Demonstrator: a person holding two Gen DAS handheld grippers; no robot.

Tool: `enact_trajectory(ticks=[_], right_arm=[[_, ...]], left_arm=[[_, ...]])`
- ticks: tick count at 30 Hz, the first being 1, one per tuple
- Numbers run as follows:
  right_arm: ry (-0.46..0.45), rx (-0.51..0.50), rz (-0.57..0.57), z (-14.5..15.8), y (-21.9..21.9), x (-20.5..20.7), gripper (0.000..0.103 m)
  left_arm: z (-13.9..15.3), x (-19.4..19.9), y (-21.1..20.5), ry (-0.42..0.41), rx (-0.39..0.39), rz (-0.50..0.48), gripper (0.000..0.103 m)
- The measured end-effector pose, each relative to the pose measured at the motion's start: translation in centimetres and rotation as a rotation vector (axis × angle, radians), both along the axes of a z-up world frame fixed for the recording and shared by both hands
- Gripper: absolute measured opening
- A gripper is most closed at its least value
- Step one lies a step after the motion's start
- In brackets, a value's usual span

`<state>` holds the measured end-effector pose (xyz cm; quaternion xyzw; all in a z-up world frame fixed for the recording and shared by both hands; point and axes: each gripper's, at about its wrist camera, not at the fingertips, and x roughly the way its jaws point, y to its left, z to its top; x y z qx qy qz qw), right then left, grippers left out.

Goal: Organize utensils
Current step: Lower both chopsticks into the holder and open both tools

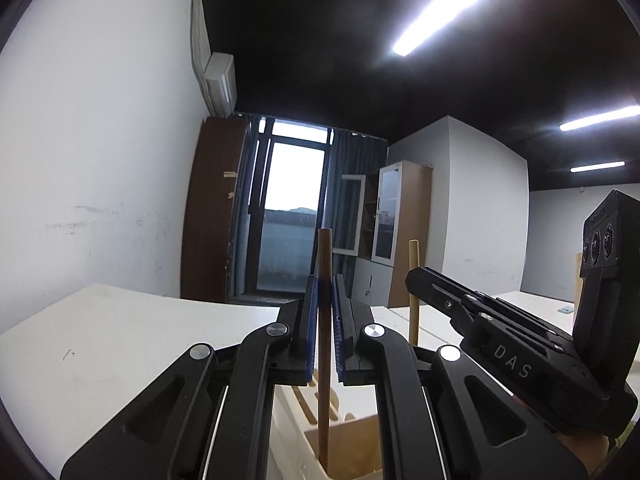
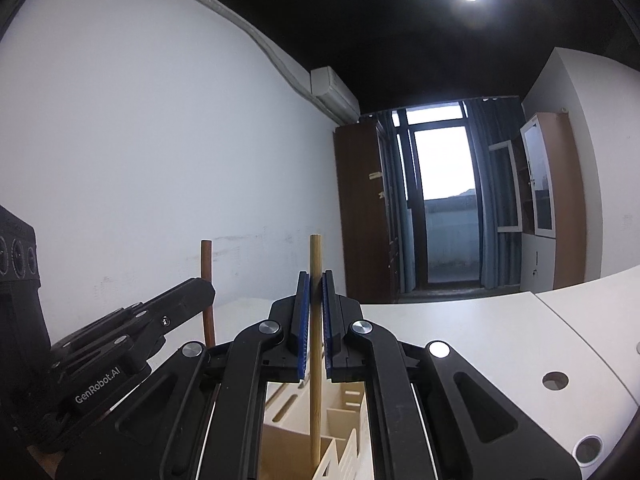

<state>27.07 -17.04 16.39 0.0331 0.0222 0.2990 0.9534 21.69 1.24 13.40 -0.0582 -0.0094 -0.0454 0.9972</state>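
Observation:
My left gripper (image 1: 325,288) is shut on a dark brown wooden handle (image 1: 324,360) that stands upright, its lower end down inside a white utensil holder (image 1: 296,420) with slotted walls. My right gripper (image 2: 316,284) is shut on a light wooden handle (image 2: 316,380), also upright, reaching down into a compartment of the same white utensil holder (image 2: 344,412). In the left wrist view the right gripper (image 1: 416,276) holds the light handle (image 1: 414,312) just to the right. In the right wrist view the left gripper's fingers (image 2: 196,292) and the dark handle (image 2: 207,292) are to the left. The utensils' working ends are hidden.
The holder stands on a white table (image 1: 120,340) whose top (image 2: 480,332) has round cable holes (image 2: 555,381) on the right. A white wall is on the left. A balcony door (image 1: 288,216), brown cabinet (image 1: 212,208) and glass-door cabinet (image 1: 400,220) are far behind.

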Motion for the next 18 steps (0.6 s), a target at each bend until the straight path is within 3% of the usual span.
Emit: enact_trajectory(ticks=[12,14,18], right_arm=[[0.058,-0.039,0.019,-1.2,0.1,-0.9,0.007],[0.055,-0.04,0.008,-1.3,0.1,-1.1,0.008],[0.072,-0.035,-0.008,-1.4,-0.1,-1.2,0.019]], left_arm=[[-0.6,-0.4,1.3,0.087,-0.029,-0.052,0.007],[-0.5,-0.7,1.5,0.092,-0.026,-0.049,0.017],[-0.2,-1.9,1.9,0.077,-0.028,-0.029,0.02]])
